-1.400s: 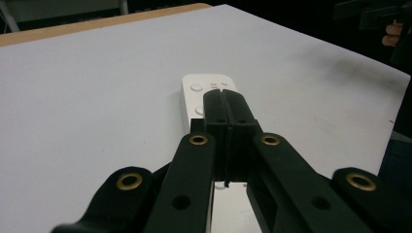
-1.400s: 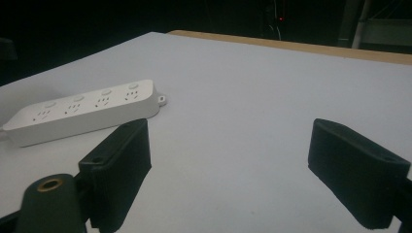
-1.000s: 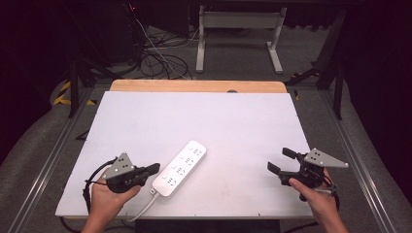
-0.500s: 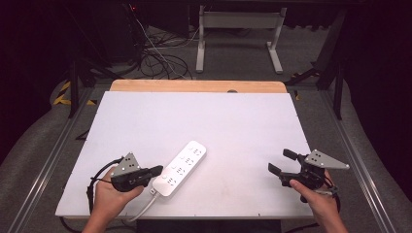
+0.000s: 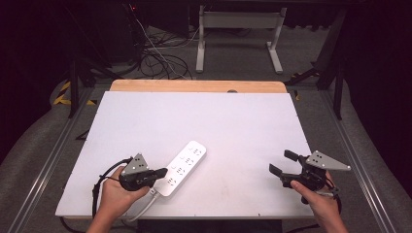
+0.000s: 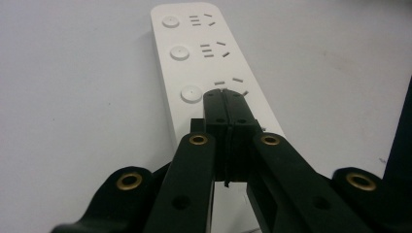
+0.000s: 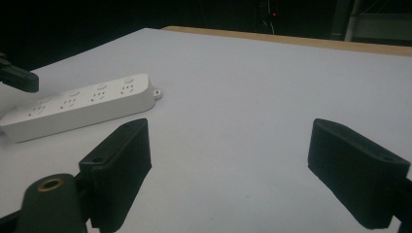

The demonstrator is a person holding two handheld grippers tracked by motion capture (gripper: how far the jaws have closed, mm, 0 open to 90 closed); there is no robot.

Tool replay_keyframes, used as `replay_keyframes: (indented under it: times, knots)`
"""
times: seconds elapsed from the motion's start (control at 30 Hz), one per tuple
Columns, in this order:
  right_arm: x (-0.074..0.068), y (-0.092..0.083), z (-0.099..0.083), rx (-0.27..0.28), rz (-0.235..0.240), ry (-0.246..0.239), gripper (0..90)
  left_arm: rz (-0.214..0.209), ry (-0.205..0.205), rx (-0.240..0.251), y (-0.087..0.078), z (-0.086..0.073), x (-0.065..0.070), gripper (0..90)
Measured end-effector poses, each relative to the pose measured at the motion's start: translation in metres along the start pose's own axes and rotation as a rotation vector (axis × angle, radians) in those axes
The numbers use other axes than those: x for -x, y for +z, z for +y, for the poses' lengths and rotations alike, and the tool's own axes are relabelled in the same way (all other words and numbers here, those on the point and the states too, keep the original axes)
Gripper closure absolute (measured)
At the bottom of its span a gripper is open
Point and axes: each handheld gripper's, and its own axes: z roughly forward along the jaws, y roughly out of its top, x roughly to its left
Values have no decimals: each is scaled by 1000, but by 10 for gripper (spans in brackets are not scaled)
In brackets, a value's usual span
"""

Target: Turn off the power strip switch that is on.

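Left hand-held gripper (image 6: pixel 224 97) clenched, tips over the power strip (image 6: pixel 204 53) on the bench (image 5: pixel 243 126). Right hand-held gripper (image 7: pixel 228 160) released, well apart, grasping nothing.

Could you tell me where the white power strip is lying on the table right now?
In the high view, the power strip lies diagonally on the white table, front-left, with the shut left hand-held gripper at its near end.
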Motion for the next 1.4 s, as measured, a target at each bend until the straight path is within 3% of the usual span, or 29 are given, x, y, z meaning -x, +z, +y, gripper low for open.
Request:
replay_keyframes:
  times: [0.17,0.37,0.47,0.57,0.77,1.1,1.2,1.4]
  knots:
    - [0,0,0,-2,2,1,157,25,7,-17,3,0,-1,900]
    - [0,1,0,-2,6,-1,159,19,-12,-27,4,-1,-1,900]
    - [0,1,0,-4,7,1,159,38,6,-37,5,-2,-1,900]
    - [0,1,0,-3,7,4,159,24,-7,-49,6,-2,-1,900]
    - [0,1,0,-3,7,1,160,39,4,-61,7,-2,0,900]
    - [0,1,0,-3,5,2,160,34,-24,-65,8,-3,-1,900]
    - [0,1,0,-4,4,1,161,49,-13,-74,9,-2,0,900]
    - [0,1,0,-3,5,1,161,56,-34,-78,10,-2,2,900]
